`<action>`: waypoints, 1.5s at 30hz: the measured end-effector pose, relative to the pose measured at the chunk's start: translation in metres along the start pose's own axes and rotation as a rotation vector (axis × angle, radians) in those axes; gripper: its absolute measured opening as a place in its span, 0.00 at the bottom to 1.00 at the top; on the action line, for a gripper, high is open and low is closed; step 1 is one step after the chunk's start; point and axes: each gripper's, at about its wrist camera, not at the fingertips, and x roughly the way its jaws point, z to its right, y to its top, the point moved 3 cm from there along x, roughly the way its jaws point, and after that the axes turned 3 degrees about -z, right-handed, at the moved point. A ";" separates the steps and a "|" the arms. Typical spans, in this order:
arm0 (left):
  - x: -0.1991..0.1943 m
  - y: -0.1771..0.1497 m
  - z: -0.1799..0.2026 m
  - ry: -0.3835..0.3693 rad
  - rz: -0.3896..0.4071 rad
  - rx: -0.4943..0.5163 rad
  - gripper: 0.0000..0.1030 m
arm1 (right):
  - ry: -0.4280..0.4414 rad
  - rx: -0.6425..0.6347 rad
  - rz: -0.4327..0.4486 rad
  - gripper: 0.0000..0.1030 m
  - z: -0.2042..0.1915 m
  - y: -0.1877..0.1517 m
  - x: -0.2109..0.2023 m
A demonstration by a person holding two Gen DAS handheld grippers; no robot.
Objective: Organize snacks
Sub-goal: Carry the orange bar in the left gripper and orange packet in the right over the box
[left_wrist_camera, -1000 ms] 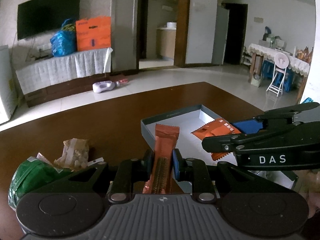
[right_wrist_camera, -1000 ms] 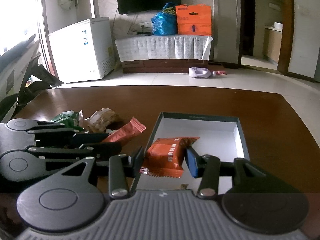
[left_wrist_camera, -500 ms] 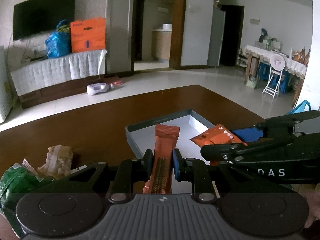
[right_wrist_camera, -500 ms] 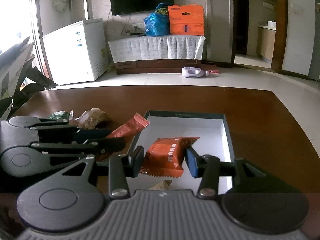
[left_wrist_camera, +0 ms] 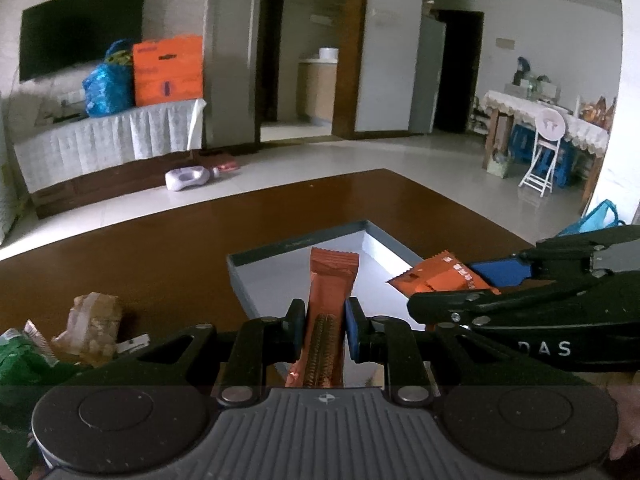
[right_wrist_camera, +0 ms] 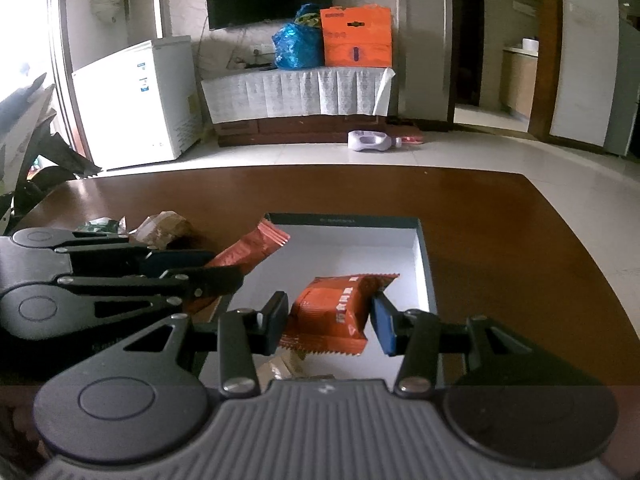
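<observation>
- The left gripper [left_wrist_camera: 326, 330] is clenched on a long orange snack bar [left_wrist_camera: 330, 300], held over the near-left edge of the open box [left_wrist_camera: 280, 250].
- At its 3 o'clock, the right gripper [right_wrist_camera: 330, 322] grasps an orange snack packet [right_wrist_camera: 340, 312] above the box's white floor.
- Loose snacks [left_wrist_camera: 94, 316] lie on the brown table [left_wrist_camera: 160, 256], at the box's 9 o'clock.

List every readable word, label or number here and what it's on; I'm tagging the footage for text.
"DAS": white letters on the side of the right claw's black body, seen from the left wrist view.
Orange snack packet in the right claw: white print, too blurred to read.
Box far rim: faint print, too small.
Orange carton: unreadable.
</observation>
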 end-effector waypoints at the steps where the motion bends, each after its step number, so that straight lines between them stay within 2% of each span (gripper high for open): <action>1: 0.002 0.000 0.002 -0.003 -0.003 0.002 0.22 | -0.003 0.002 0.001 0.45 0.001 0.000 0.000; 13: 0.019 -0.002 0.007 -0.007 -0.031 -0.009 0.22 | -0.028 0.019 -0.013 0.45 0.016 -0.008 0.001; 45: 0.041 -0.013 0.002 0.008 -0.122 -0.008 0.21 | -0.056 0.058 -0.059 0.45 0.022 -0.009 0.036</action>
